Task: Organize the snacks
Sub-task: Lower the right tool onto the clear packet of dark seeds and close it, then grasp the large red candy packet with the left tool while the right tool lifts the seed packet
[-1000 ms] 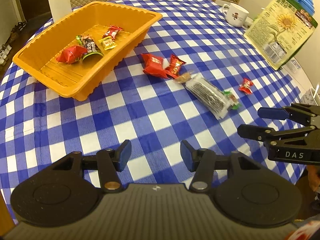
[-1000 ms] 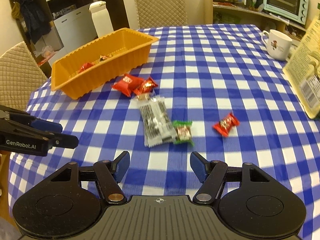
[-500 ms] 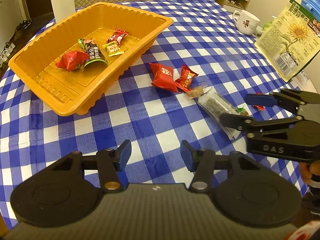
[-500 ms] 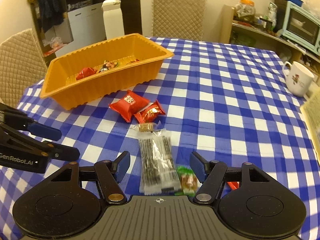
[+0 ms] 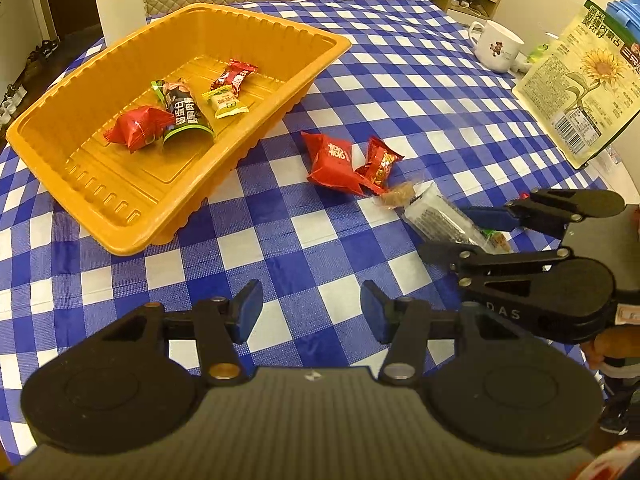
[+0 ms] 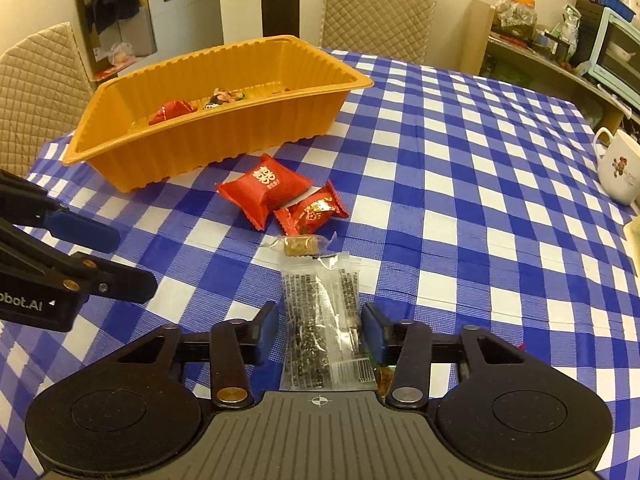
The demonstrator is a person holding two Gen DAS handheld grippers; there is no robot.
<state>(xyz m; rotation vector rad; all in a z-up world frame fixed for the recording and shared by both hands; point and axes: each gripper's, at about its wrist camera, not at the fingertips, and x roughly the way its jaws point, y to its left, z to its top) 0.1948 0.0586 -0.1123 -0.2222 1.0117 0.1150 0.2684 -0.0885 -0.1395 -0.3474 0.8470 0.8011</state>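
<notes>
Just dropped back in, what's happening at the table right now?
A person is sorting snacks into the orange tray, which already holds four. The right gripper is down over the clear packet on the checked tablecloth, its jaws closing with the packet between them, pads not yet clearly pressing. The left gripper hangs open over bare cloth, holding nothing. Two red sweets and a small brown one lie loose beside the tray.

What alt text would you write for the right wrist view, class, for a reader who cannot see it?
The right tongs are closing around a clear plastic snack packet lying on a blue-and-white checked tablecloth. Beyond it lie two red wrapped sweets and an orange plastic tray holding more snacks.
</notes>
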